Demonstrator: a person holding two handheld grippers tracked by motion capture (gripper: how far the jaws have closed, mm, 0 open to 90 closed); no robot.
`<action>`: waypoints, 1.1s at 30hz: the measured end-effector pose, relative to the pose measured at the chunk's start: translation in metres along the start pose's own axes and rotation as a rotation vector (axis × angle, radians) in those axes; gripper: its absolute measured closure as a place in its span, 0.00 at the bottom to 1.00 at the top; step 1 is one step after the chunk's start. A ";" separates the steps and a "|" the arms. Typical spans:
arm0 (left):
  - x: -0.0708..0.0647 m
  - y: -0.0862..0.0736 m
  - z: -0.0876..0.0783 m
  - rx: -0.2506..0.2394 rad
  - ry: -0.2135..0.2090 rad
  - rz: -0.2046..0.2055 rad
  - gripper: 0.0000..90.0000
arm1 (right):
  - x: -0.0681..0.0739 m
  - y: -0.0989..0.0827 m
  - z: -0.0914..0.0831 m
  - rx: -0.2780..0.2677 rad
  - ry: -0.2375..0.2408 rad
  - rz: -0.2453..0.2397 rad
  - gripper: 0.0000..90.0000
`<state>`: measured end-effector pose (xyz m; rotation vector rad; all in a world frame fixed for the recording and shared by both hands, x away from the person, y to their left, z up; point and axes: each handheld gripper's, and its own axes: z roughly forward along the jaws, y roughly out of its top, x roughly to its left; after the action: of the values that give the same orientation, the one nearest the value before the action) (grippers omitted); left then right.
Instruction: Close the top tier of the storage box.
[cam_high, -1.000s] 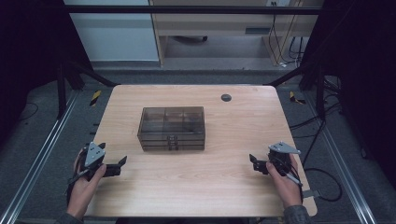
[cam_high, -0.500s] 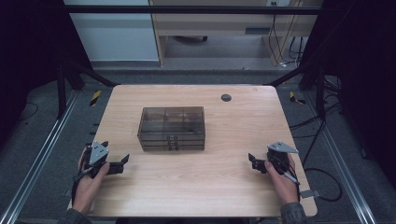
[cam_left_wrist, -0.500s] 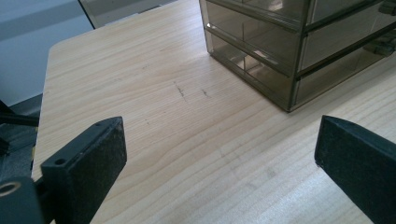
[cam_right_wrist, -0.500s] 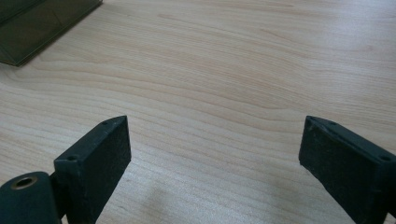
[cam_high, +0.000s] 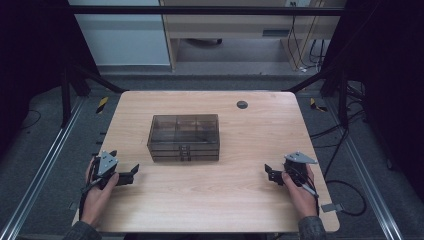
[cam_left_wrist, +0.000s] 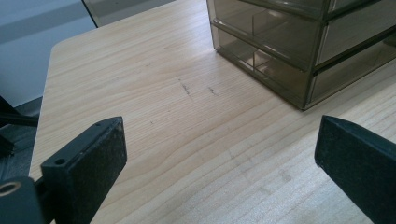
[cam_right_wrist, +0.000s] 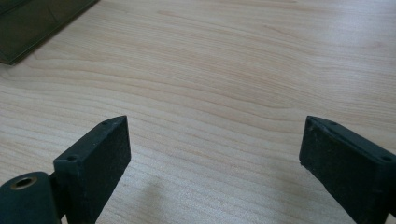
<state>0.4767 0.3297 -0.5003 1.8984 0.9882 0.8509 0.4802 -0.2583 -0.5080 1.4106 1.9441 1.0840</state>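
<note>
Smoky translucent drawer box (cam_high: 184, 137), upright (drawers shut), mid-table, between both grippers

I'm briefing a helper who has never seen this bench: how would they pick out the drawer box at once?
Start from the light wooden table and look to its middle, slightly left. There stands the drawer box, between and beyond the left gripper and right gripper, which touch nothing. It is smoky see-through plastic with stacked drawers, unlike the small dark round disc lying flat near the far edge.

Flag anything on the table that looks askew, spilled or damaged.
Nothing stands out. The drawer box sits square on the table with its drawers shut. Both grippers, left and right, are open and apart from it. A few faint scuffs mark the wood.
</note>
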 end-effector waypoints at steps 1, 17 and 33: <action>0.000 -0.001 0.001 0.001 -0.001 0.001 0.03 | 0.000 0.000 0.000 -0.001 -0.001 -0.002 0.10; 0.000 -0.003 0.000 -0.020 0.011 0.004 0.03 | 0.002 0.000 -0.001 -0.005 0.007 -0.012 0.10; -0.001 -0.006 -0.007 -0.098 0.017 0.001 0.03 | 0.008 -0.002 -0.004 -0.030 0.004 -0.054 0.09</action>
<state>0.4681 0.3335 -0.5025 1.8113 0.9392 0.9012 0.4731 -0.2523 -0.5073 1.3331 1.9500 1.0872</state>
